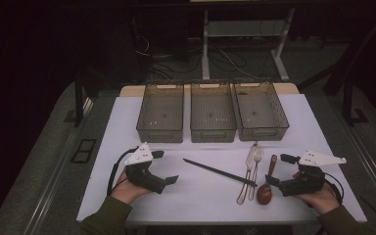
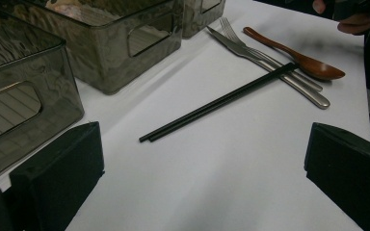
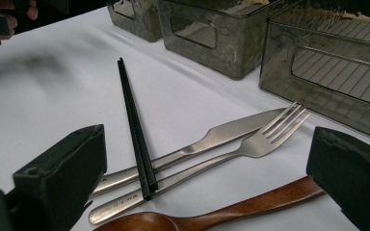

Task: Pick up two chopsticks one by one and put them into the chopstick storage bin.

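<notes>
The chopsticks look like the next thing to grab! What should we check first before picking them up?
1. Right gripper jaws open wide with nothing between them: ok.
2. Left gripper jaws open and holding nothing: ok.
3. Chopsticks lie side by side as a pair: ok.
4. Chopsticks free to lift: not ok; one end rests across the handles of the knife and fork, so these may shift.
5. Wooden spoon apart from the chopsticks: ok.
6. The three bins at the back of the table hold nothing: ok.
</notes>
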Available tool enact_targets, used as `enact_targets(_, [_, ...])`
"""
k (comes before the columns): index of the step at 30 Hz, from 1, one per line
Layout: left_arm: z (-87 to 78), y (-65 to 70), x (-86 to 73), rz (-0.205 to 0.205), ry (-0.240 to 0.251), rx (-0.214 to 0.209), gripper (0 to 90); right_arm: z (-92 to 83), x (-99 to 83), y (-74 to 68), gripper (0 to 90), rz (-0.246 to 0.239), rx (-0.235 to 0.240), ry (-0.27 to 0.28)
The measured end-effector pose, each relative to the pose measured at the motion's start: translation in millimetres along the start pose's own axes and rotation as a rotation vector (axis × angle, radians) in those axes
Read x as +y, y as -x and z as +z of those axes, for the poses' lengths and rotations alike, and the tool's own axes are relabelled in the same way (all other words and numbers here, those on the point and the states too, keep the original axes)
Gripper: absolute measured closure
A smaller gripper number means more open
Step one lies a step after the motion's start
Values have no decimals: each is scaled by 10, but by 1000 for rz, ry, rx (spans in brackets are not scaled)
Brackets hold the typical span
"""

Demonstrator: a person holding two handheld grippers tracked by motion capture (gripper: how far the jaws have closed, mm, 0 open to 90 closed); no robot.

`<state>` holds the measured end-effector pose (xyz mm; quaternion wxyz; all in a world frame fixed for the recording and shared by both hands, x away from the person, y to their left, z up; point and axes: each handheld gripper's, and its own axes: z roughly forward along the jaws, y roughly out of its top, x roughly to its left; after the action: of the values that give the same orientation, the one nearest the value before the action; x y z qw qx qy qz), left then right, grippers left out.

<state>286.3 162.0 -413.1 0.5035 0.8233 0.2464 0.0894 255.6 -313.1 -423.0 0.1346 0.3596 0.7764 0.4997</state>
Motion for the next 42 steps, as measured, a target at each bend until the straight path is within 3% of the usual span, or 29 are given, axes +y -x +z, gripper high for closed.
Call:
enact_targets(14, [-4,28,-59,-17,-10,5,0,-25,40,59,1,1,-4,12])
enact_targets(28, [-72,57,-103,-24,19,24,0,-38,164,30,1,-18,-10,18])
enact_targets(42, [-72,26,-139,-30,22,36,0,82,242,-8,1,-30,42,6])
